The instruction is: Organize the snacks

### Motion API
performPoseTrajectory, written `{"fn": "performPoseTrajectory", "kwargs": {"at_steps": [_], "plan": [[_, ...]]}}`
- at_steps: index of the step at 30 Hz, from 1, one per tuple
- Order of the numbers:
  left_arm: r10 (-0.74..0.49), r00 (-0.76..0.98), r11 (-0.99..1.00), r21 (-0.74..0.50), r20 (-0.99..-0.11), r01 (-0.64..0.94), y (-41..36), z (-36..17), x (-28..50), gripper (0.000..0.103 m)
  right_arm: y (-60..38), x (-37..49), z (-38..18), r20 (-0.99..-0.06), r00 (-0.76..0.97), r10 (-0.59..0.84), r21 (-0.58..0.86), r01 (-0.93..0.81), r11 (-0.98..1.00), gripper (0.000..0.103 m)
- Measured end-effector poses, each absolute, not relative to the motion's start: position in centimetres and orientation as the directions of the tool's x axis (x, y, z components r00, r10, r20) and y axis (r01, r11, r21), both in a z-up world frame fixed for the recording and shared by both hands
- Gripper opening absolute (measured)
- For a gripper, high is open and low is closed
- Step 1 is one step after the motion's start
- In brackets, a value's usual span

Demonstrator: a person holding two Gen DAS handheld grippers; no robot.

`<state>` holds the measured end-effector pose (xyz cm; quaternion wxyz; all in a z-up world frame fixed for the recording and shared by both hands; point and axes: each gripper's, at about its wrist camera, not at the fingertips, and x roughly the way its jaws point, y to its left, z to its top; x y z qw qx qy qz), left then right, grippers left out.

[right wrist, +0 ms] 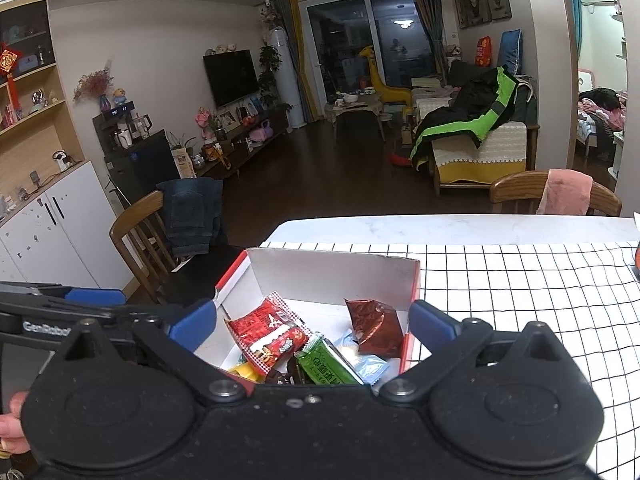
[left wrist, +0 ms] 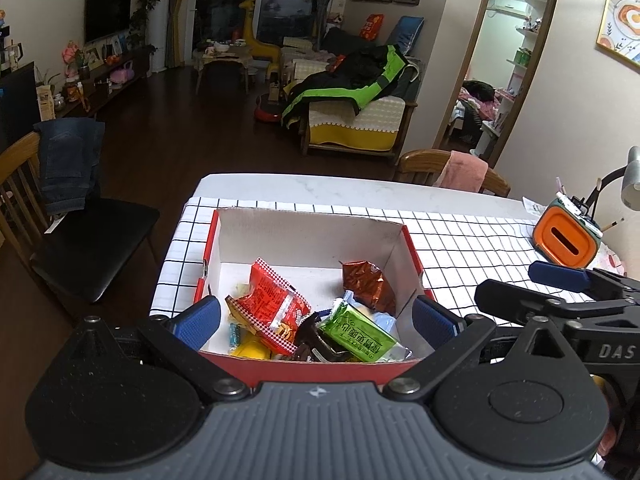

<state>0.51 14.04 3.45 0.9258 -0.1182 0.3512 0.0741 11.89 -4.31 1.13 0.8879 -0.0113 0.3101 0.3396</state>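
— Well, both sets of jaws are spread wide with nothing between them. The left gripper [left wrist: 316,320] and the right gripper [right wrist: 312,326] sit side by side at the near edge of the red box [left wrist: 412,248], each looking straight down into it.

— So the snacks are already in there?

— The ones I can see, yes. A red checked packet [left wrist: 272,304] lies in the middle of the white floor of the box, a green packet [left wrist: 356,334] just beside it toward the near wall, and a shiny brown packet [left wrist: 368,284] tucked into the far right corner. There's something yellow [left wrist: 250,350] and a pale blue wrapper [right wrist: 366,362] underneath, partly covered, plus a dark piece I can't make out.

— And outside the box?

— Only the checked cloth [left wrist: 472,240] over the surface, and an orange holder [left wrist: 566,240] off to the right, well apart from the box. No loose packets on the cloth that I can spot from here.

— Then which step is this?

— My guess is a pause between placing and fetching, or close to the finish. If more snacks wait out of sight, one gripper needs to swing away from the box to find them. Otherwise the heap wants tidying: come down over the topmost packet, the red one, and close on its crimped edge instead of its puffy middle.
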Motion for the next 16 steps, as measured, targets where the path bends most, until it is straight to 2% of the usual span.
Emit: {"fn": "performPoseTrajectory", "kwargs": {"at_steps": [16], "plan": [[0.031, 0.722, 0.965, -0.168, -0.691, -0.202, 13.60, 2.54, 0.04, 0.103, -4.87, 11.75, 0.30, -0.592, 0.580, 0.559, 0.180, -0.581, 0.794, 0.103]]}}
